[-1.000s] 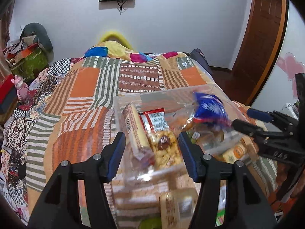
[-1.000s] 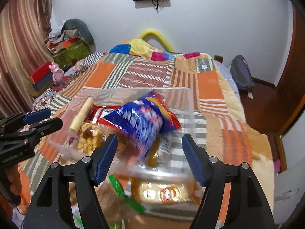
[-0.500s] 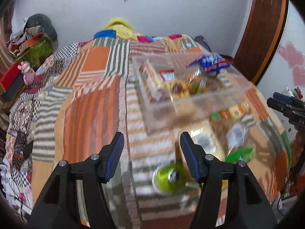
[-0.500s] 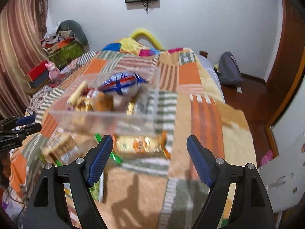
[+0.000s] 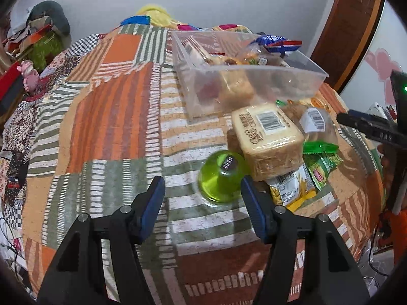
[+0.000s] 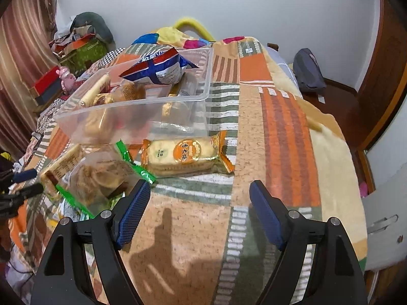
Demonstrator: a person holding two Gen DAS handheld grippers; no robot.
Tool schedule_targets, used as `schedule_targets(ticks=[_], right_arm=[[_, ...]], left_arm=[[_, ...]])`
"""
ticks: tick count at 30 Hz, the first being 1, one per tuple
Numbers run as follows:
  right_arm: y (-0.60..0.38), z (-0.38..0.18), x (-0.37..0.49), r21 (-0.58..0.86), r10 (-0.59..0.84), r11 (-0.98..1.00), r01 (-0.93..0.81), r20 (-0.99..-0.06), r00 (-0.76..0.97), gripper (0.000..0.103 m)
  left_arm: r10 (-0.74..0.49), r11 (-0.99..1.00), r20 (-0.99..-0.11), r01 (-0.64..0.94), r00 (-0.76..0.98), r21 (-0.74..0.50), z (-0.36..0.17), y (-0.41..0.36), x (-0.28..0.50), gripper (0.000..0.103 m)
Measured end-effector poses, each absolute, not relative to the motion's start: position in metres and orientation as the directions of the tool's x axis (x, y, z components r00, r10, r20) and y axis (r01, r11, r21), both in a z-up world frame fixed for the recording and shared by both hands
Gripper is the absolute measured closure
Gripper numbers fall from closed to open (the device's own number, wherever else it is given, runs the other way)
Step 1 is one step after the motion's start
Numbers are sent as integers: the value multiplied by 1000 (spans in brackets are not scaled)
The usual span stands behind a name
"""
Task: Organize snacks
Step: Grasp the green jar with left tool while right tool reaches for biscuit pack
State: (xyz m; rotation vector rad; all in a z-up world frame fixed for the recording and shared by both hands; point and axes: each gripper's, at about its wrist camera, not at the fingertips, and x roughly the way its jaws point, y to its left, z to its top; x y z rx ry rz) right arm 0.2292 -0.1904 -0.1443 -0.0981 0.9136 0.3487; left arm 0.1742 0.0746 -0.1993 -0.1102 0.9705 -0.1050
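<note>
A clear plastic bin on the patchwork bed holds several snacks, with a blue chip bag on top. In front of it lie a tan wrapped cake block, a green bottle, a clear bag of cookies, green and yellow packets and an orange cracker pack. My left gripper is open and empty, just in front of the green bottle. My right gripper is open and empty, short of the orange cracker pack.
The patchwork blanket covers the bed. Clutter and a pink toy sit at the left. A backpack lies on the floor at right by a wooden door. The right gripper shows at the left view's right edge.
Both grippers have pulled back from the bin toward the bed's near edge. The blue chip bag dropped from between the right fingers into the bin and rests on the pile.
</note>
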Motion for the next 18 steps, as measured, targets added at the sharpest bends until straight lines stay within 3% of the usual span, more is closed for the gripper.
schedule_targets(ticks=[6, 8, 18], right_arm=[[-186, -148, 247, 71, 252, 943, -326, -790, 559, 19], [-182, -152, 254, 86, 261, 941, -327, -800, 541, 19], [-170, -170, 265, 123, 292, 931, -344, -815, 501, 21]], left_arm=[[-125, 991, -825, 24, 552, -134, -214, 68, 190, 42], [-141, 988, -829, 21, 542, -155, -220, 69, 195, 54], [-123, 989, -810, 8, 573, -145, -221, 78, 199, 55]])
